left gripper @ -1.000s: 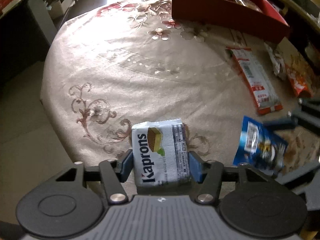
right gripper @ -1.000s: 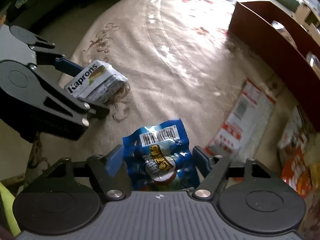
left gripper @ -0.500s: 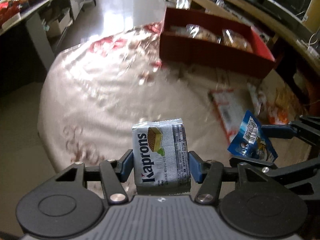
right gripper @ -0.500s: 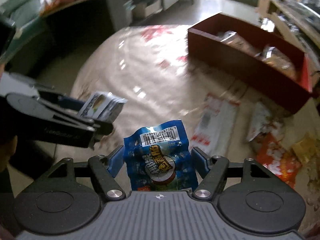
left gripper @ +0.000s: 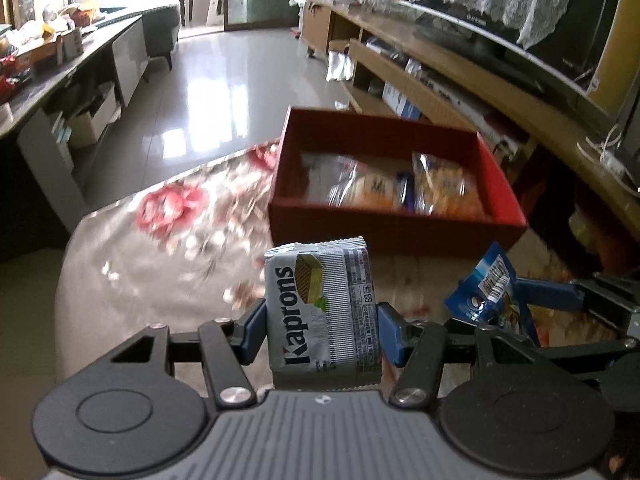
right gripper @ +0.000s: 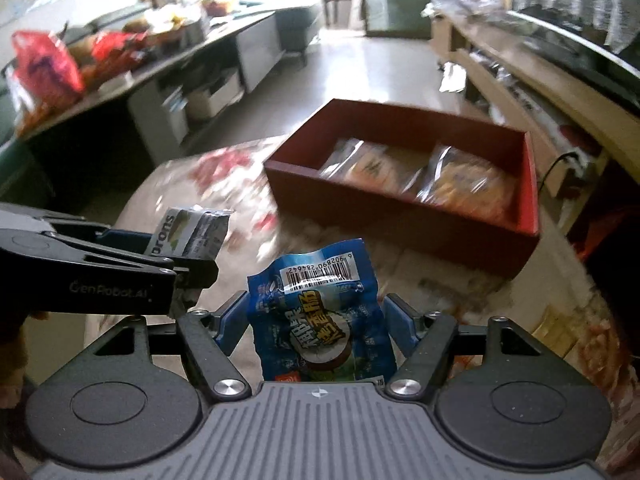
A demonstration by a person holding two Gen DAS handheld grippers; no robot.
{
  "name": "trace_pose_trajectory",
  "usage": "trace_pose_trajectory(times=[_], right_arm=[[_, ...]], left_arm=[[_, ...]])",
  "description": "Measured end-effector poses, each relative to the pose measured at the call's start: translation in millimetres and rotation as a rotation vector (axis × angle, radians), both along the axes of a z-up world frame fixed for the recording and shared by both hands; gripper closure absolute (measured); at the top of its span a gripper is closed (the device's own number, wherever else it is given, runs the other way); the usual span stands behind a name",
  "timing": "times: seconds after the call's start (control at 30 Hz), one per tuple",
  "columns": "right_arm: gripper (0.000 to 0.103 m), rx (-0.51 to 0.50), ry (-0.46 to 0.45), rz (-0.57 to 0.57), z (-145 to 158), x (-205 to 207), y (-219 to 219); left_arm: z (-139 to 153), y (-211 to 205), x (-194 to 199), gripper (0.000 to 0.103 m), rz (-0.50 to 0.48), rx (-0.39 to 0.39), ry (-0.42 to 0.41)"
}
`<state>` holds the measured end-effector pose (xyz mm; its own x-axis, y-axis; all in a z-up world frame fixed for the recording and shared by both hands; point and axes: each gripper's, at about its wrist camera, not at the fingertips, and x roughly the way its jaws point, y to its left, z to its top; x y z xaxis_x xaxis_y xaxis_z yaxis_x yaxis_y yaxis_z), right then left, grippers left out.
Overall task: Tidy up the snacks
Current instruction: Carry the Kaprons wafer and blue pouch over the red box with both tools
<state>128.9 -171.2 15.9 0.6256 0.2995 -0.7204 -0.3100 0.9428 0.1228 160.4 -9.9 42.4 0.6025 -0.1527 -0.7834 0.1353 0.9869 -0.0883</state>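
My left gripper (left gripper: 320, 332) is shut on a grey Kaprons wafer pack (left gripper: 320, 308), held upright above the table. My right gripper (right gripper: 316, 328) is shut on a blue snack pouch (right gripper: 320, 320) with a barcode at its top. Each gripper shows in the other's view: the blue pouch (left gripper: 490, 296) at lower right of the left wrist view, the wafer pack (right gripper: 188, 232) at left of the right wrist view. Ahead stands an open red box (left gripper: 384, 224) holding two clear-wrapped orange snack bags (left gripper: 444, 192). In the right wrist view the red box (right gripper: 400, 216) lies beyond the pouch.
The round table wears a beige floral cloth (left gripper: 160, 248). More snack packets (right gripper: 592, 336) lie on the cloth at the right. A long wooden shelf (left gripper: 480, 80) runs along the right, a dark counter (right gripper: 120, 80) with goods along the left, glossy floor (left gripper: 224, 68) between.
Both grippers have risen and tilted up with their packs still held. The red box has come into full view ahead, and the room behind now shows.
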Motion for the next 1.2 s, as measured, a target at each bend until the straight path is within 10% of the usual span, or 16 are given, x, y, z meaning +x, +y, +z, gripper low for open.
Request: trace_pose_trajectory(times=[1.2], right_arm=[[0.026,-0.007,-0.014,-0.237,-15.9,153.5,-38.7]], left_arm=[[-19.7,-56.3,166.9,0.042,0.08,0.019,-0.04]])
